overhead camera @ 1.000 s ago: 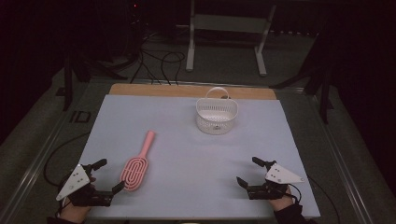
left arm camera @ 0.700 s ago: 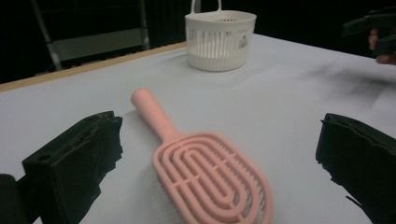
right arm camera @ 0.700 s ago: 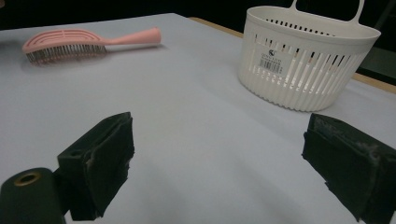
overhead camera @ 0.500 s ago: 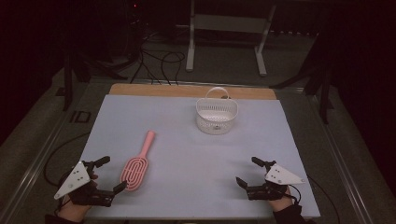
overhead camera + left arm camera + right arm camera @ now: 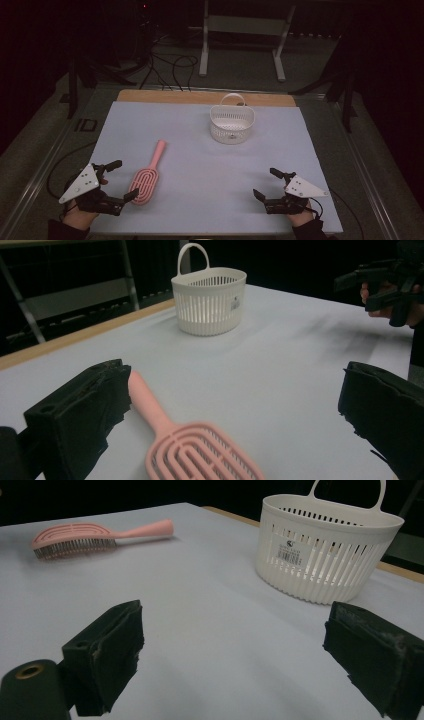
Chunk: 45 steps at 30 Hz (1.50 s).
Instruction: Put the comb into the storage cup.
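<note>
A: Fingers (image 5: 85,410) of the left gripper (image 5: 119,180) are spread wide beside the pink hairbrush (image 5: 147,175), lying flat near the table's (image 5: 200,165) front left; the right gripper (image 5: 267,185) gapes empty.

B: Risk: a jaw may nudge the brush head and spin it.

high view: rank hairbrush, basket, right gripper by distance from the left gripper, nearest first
1. Pink hairbrush: right beside the left gripper, near left of the table.
2. Right gripper: across the near edge, at right.
3. White basket: far side, right of centre.
</note>
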Each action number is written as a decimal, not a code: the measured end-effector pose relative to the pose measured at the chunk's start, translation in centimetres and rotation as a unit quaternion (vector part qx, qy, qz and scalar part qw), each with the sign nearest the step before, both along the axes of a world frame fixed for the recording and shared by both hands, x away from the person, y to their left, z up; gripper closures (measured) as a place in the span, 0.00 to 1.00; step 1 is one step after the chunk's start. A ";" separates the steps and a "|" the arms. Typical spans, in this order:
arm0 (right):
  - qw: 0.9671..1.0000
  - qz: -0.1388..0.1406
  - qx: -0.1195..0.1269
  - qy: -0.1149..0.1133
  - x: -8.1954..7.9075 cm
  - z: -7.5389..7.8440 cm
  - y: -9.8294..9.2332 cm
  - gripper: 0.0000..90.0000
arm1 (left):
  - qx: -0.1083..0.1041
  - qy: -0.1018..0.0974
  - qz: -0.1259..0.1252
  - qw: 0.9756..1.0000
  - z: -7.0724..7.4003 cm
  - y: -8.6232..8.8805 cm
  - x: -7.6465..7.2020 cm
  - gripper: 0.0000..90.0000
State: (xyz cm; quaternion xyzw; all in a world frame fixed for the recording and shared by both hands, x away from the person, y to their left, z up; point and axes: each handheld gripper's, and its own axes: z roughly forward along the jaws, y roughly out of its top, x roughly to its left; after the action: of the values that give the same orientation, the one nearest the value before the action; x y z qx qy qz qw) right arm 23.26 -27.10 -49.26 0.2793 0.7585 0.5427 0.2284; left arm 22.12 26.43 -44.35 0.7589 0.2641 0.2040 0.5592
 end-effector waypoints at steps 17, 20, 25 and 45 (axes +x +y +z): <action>1.000 0.001 0.008 0.003 0.0 0.1 0.0 0.10 | 0.018 0.002 -0.040 0.999 2.5 -2.1 2.9 0.00; 1.000 0.003 0.009 0.003 0.0 0.1 0.0 0.10 | 0.021 0.003 -0.045 0.999 2.8 -2.5 3.2 0.00; 1.000 0.004 0.011 0.003 0.0 0.1 0.0 0.10 | 0.037 0.004 -0.061 0.997 3.4 -3.4 4.2 0.00; 1.000 0.004 0.016 0.008 0.0 0.1 0.0 0.10 | 0.063 0.044 -0.085 0.993 3.2 -5.8 8.5 0.00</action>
State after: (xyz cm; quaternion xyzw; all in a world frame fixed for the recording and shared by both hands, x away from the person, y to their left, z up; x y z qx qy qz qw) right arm 23.23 -27.11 -49.19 0.2837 0.7530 0.5532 0.2157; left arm 30.66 20.61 -41.18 0.8208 0.2091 0.1386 0.5132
